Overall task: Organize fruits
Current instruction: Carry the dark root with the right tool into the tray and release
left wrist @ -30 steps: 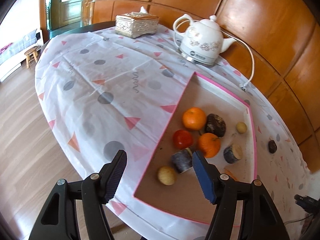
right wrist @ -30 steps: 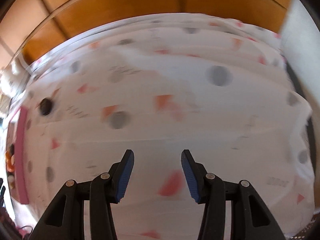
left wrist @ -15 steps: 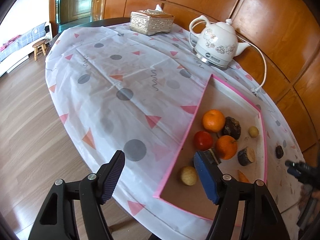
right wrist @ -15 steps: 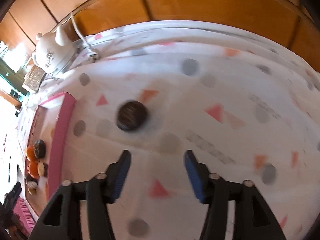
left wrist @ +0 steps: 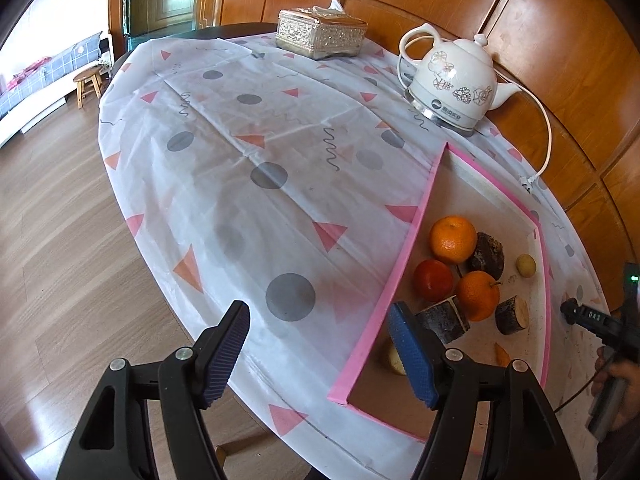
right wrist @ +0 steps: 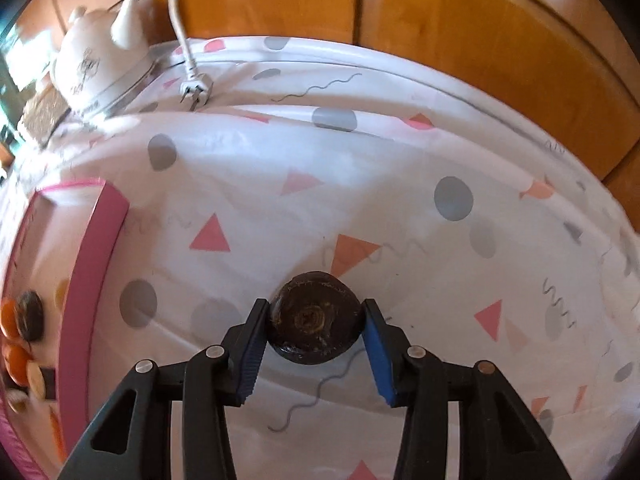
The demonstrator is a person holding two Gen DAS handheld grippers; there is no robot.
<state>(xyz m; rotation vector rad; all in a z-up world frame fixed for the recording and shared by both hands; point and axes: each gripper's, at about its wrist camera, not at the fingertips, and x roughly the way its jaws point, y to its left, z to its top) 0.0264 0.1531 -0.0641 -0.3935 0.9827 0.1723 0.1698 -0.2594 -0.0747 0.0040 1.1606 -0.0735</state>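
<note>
Left wrist view: the left hand-held gripper (left wrist: 318, 354) hangs spread wide and empty over the near edge of the counter (left wrist: 256, 168). The pink-rimmed tray (left wrist: 404, 264) lies just right of it, holding two oranges (left wrist: 453, 239), a red fruit (left wrist: 433, 280) and bark-covered wood pieces (left wrist: 442, 320). The electric kettle (left wrist: 452, 86) beyond the tray carries a logo too small to read.

Right wrist view: the right hand-held gripper (right wrist: 316, 350) stands parted, its pads flanking a dark round fruit (right wrist: 314, 328) that rests on the counter right of the tray; whether the pads touch it cannot be told.
</note>
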